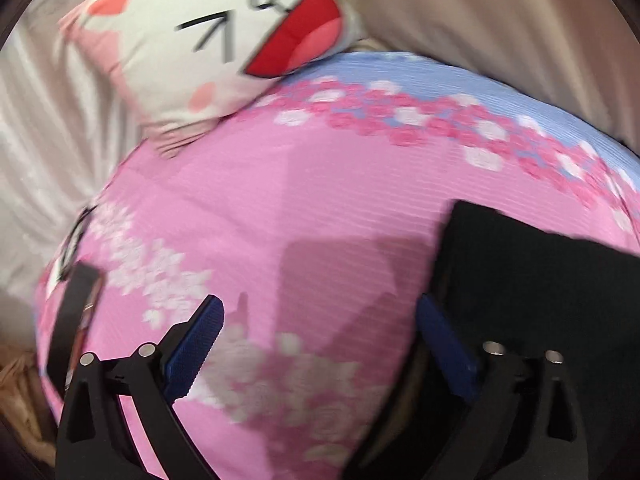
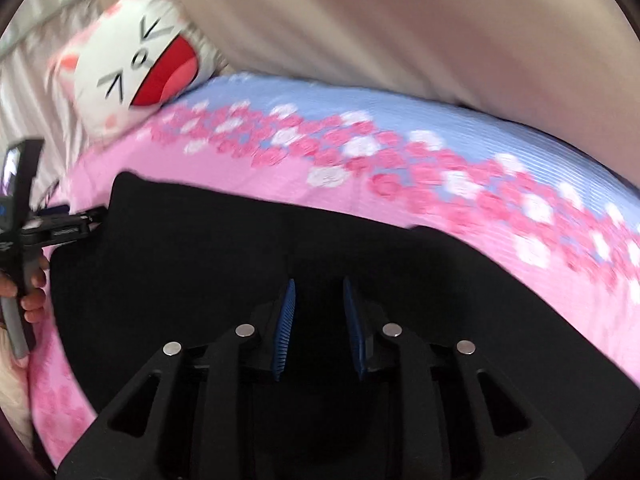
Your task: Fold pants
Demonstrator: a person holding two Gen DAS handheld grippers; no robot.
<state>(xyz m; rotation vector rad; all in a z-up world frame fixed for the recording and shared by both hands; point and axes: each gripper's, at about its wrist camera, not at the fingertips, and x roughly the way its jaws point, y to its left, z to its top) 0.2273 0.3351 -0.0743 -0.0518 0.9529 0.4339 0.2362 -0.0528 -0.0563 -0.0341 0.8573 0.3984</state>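
Observation:
The black pants (image 2: 208, 248) lie flat on a pink flowered bed cover (image 2: 460, 200). In the left wrist view only their left part (image 1: 532, 280) shows at the right. My left gripper (image 1: 320, 320) is open wide above the cover, its right finger beside the pants' edge, holding nothing. It also shows in the right wrist view (image 2: 86, 216) at the pants' left edge. My right gripper (image 2: 319, 300) hovers over the middle of the pants with a narrow gap between its blue pads (image 2: 285, 328). Nothing shows between them.
A white and pink cartoon cat pillow (image 1: 224, 40) lies at the cover's far left corner. Beige bedding (image 2: 360, 28) rises behind the cover. A dark flat object (image 1: 76, 312) lies at the cover's left edge. The views are motion blurred.

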